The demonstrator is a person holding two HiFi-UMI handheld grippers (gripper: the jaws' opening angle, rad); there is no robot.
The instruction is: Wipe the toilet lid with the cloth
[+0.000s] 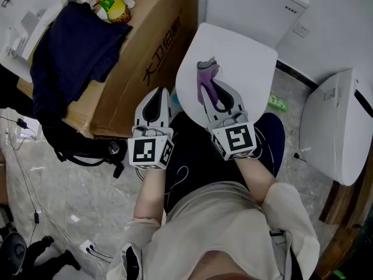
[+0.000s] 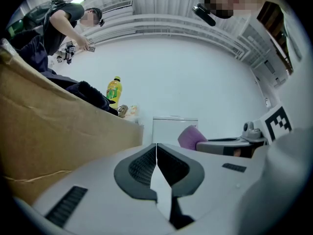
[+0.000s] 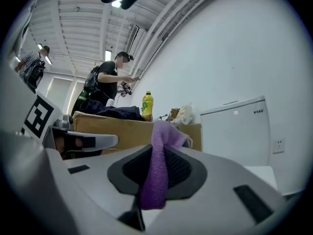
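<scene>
Over the white lid (image 1: 245, 51), closed, at 12 o'clock from the person, the purple cloth (image 1: 205, 77) is pinched in the right gripper (image 1: 211, 93). The jaws are clamped on it (image 3: 159, 165) and its end bunches up past the tips. Whether cloth touches lid can't be told. Left gripper (image 1: 156, 98) is at the lid's 8 o'clock edge, jaws pressed together with nothing between them (image 2: 156, 168). Tank (image 1: 256, 4) stands behind the lid at 12. Cardboard box (image 1: 140, 57) is just beside the toilet at 10 o'clock, with dark clothes (image 1: 76, 51) and a yellow bottle (image 1: 111, 2) on top. Second toilet (image 1: 341, 127) is at 3 o'clock, apart from the first. A small green item (image 1: 278, 102) lies on the floor between them.
</scene>
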